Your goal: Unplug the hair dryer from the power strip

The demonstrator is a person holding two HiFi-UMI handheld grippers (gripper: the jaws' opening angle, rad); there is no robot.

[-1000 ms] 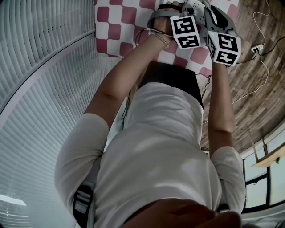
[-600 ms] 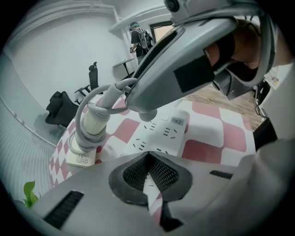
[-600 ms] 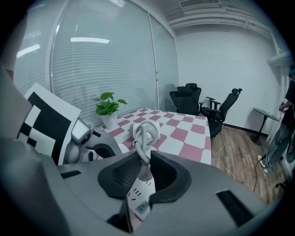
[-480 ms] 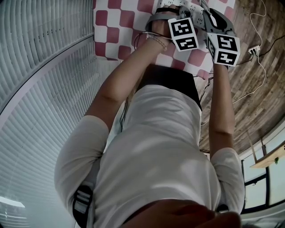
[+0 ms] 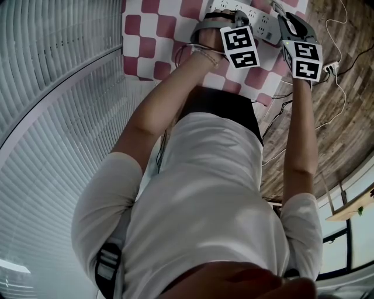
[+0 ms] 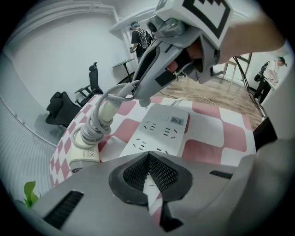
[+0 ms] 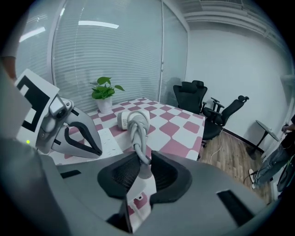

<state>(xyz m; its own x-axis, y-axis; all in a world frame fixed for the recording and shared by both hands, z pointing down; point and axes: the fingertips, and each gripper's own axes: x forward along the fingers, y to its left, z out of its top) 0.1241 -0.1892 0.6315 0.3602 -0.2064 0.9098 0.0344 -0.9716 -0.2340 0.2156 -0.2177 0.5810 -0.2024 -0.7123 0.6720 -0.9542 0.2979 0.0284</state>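
Note:
On the red-and-white checked table [image 5: 158, 35] lies the white power strip [image 6: 162, 132] [image 5: 257, 16], and all the sockets I can see on it are empty. The white hair dryer [image 6: 84, 154] [image 7: 124, 119] lies beside it with its grey cord wound round the handle. My right gripper [image 7: 143, 169] [image 6: 137, 94] is shut on the plug end of that cord and holds it in the air above the strip. My left gripper [image 6: 148, 186] [image 7: 97, 150] points steeply down with its jaws shut, its tips resting on the strip's near end.
A potted plant [image 7: 105, 94] stands at the table's far side. Black office chairs [image 7: 196, 99] are beyond the table edge. Thin cables and a small adapter [image 5: 334, 65] lie on the wooden floor. A glass wall with blinds runs alongside, and people stand in the background [image 6: 138, 34].
In the head view my right gripper has shifted right and away from the left gripper's marker cube, and more of the power strip shows between them. The left gripper has stayed put.

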